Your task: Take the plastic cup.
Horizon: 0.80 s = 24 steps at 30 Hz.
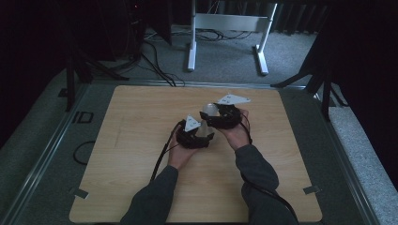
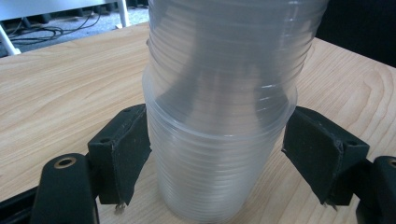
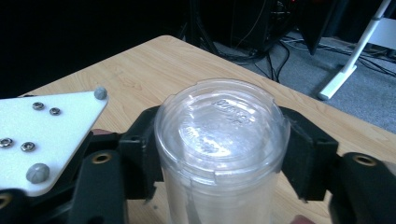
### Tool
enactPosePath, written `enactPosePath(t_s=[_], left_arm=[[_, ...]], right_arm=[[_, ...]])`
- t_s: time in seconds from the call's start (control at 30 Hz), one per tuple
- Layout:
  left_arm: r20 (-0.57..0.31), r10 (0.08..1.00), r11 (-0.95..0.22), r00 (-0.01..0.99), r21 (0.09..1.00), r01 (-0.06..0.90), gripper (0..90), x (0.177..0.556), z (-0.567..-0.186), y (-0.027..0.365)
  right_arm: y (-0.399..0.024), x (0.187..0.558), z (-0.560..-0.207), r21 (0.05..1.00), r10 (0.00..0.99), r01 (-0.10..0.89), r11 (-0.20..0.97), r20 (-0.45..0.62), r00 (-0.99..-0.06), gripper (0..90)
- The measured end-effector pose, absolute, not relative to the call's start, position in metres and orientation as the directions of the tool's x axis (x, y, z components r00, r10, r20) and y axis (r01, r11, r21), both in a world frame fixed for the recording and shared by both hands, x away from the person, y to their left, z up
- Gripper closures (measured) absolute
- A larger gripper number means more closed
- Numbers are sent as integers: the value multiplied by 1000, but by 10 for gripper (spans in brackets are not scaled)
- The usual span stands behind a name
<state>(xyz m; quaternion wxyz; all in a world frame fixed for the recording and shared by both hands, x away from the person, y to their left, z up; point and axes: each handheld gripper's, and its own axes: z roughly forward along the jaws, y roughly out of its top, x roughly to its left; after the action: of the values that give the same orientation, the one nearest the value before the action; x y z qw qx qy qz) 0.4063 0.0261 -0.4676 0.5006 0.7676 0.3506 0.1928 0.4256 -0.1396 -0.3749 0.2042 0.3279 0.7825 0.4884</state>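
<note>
the worktop [image 1: 141, 140] is bare all round, with free room to every edge. at its middle stands a stack of clear plastic cups [image 1: 205, 121], nested upside down, long axis upright. the left hand-held gripper [image 2: 219, 154] is clenched on the lower part of the stack, pads against the ribbed wall. the right hand-held gripper [image 3: 219, 154] is clenched just under the upturned bottom of the top cup [image 3: 219, 126], so a straight pull upward looks unobstructed.
</note>
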Motion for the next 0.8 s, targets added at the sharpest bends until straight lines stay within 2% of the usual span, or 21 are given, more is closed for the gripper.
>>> enactPosePath(t_s=[0.5, 0.63, 0.8], left_arm=[[-62, 724, -242, 687, 910, 337, 246, 407, -468, 27], [-64, 724, -225, 687, 920, 322, 208, 407, -466, 26], [-63, 723, -212, 688, 927, 309, 203, 407, -464, 25]], right_arm=[[-141, 425, -370, 901, 716, 309, 305, -3, -698, 385], [-141, 425, -369, 903, 712, 316, 292, 15, -702, 387], [-141, 426, -370, 901, 711, 321, 292, 20, -703, 387]])
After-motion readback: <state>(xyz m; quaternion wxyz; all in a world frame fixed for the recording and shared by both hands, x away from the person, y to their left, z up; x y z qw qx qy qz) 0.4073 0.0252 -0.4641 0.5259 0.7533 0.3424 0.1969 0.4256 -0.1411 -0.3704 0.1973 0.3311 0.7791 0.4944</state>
